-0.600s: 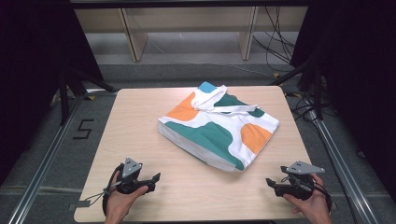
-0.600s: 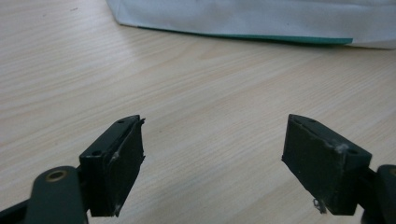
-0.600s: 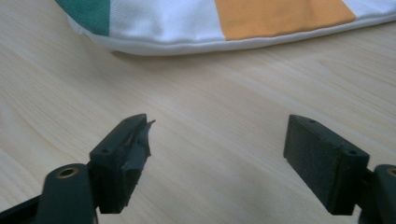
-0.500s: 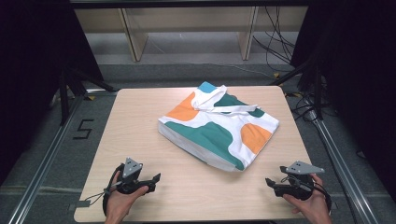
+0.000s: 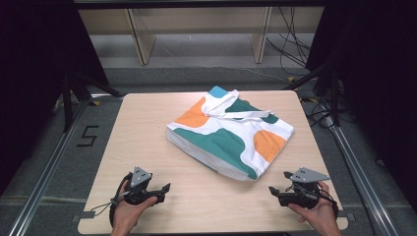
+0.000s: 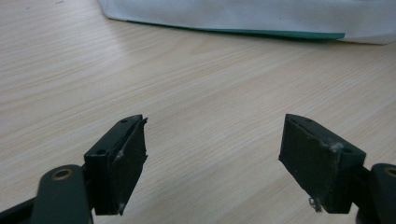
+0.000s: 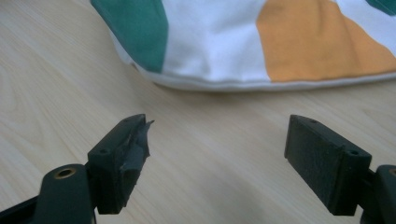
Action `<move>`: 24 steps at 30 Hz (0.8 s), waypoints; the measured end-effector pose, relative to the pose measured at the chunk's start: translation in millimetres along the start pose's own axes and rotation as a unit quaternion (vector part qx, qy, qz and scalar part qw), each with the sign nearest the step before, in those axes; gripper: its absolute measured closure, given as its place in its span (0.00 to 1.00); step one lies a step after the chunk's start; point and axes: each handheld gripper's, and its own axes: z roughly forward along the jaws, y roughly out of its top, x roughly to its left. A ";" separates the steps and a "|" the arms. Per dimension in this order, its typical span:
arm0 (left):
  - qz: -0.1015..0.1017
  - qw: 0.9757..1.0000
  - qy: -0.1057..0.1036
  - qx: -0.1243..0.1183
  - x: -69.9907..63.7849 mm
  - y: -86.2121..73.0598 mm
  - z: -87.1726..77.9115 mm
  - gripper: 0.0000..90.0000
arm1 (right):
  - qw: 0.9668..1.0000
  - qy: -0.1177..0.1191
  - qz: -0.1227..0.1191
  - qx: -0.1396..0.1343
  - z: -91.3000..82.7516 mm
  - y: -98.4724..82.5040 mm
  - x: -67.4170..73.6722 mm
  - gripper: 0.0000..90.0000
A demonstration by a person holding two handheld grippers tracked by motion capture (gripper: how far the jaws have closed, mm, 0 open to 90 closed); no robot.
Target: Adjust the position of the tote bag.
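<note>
While each hand-held gripper rests low over the pale wooden surface (image 5: 147,128), both have their jaws spread wide apart with nothing between them. From above, the left hand-held gripper (image 5: 164,188) sits near the surface's front edge, gripped by the person's left hand (image 5: 129,211), well short of the bag and off its front-left side. Its own view has the two black jaws (image 6: 212,158) framing bare wood, with the bag's white and green edge (image 6: 243,18) lying across the far background. The right hand-held gripper (image 5: 271,190) sits near the same front edge, held by the right hand (image 5: 314,211), near the bag's front corner but apart from it. Its own view looks along the open jaws (image 7: 217,158) at the bag's hem (image 7: 261,46), close ahead and not touched. The cloth bag (image 5: 226,135), white with green and orange patches, lies flat at the middle of the surface, its straps folded over its far end.
</note>
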 end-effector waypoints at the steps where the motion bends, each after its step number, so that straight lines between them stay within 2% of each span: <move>1: -0.001 1.000 -0.004 -0.004 0.2 -0.3 0.9 0.24 | 1.000 0.005 0.001 0.001 1.0 2.6 2.2 0.25; 2: 0.001 1.000 -0.002 0.000 0.0 -0.1 0.8 0.25 | 1.000 0.007 0.004 0.000 2.5 5.0 5.3 0.26; 3: -0.001 1.000 0.002 0.001 -0.6 -0.1 0.7 0.25 | 1.000 0.011 -0.005 -0.004 4.8 8.3 7.1 0.27; 5: 0.006 1.000 0.000 -0.003 0.3 0.1 0.8 0.25 | 1.000 0.011 -0.022 -0.014 7.6 13.5 9.2 0.29; 6: 0.012 1.000 0.003 0.006 1.0 0.5 -0.4 0.25 | 0.999 0.024 -0.032 -0.023 10.6 19.3 14.5 0.31; 7: -0.001 1.000 0.001 0.001 -0.6 0.1 0.8 0.25 | 0.999 0.024 -0.032 -0.023 10.6 19.3 14.5 0.31; 8: 0.000 1.000 -0.005 -0.004 -0.2 -0.4 2.0 0.25 | 0.999 0.028 -0.037 -0.028 12.2 22.0 16.8 0.31; 10: 0.001 1.000 -0.004 -0.001 -0.5 -0.4 2.1 0.25 | 0.998 0.034 -0.042 -0.028 16.3 27.0 22.0 0.31; 12: 0.013 1.000 -0.005 0.012 0.7 0.1 0.8 0.25 | 0.998 0.035 -0.052 -0.031 21.6 31.7 25.8 0.32; 13: 0.014 1.000 -0.005 0.009 0.8 -0.2 1.5 0.25 | 0.998 0.040 -0.047 -0.025 23.6 33.8 28.7 0.33; 14: 0.017 1.000 -0.006 0.012 1.0 -0.3 1.4 0.25 | 0.997 0.036 -0.056 -0.031 26.1 35.3 29.4 0.35; 16: 0.022 1.000 -0.002 0.020 0.8 0.4 0.3 0.25 | 0.996 0.043 -0.075 -0.033 31.5 39.9 33.1 0.41; 17: 0.018 1.000 -0.002 0.020 0.5 0.2 1.1 0.24 | 0.996 0.044 -0.076 -0.029 33.1 41.0 34.5 0.42; 18: 0.019 1.000 -0.007 0.021 1.0 0.1 1.9 0.24 | 0.996 0.044 -0.078 -0.026 35.6 42.5 35.8 0.44; 19: 0.022 0.999 -0.012 0.024 1.5 0.2 2.0 0.24 | 0.994 0.046 -0.092 -0.026 39.3 44.1 36.2 0.46; 20: 0.014 1.000 -0.011 0.013 -0.2 -0.5 3.8 0.24 | 0.994 0.047 -0.096 -0.025 41.4 45.1 36.6 0.46; 21: 0.016 1.000 -0.009 0.011 -0.6 -0.8 4.5 0.24 | 0.994 0.046 -0.099 -0.021 43.9 46.3 37.4 0.47; 22: 0.030 0.999 -0.009 0.025 0.3 0.4 2.7 0.24 | 0.994 0.043 -0.100 -0.017 45.5 47.0 38.5 0.52; 23: 0.027 0.999 -0.011 0.027 0.0 0.1 3.2 0.24 | 0.993 0.040 -0.108 -0.015 47.5 48.2 39.0 0.56; 24: 0.019 1.000 -0.011 0.017 -0.9 -0.7 5.3 0.24 | 0.993 0.038 -0.109 -0.010 49.1 48.8 40.2 0.62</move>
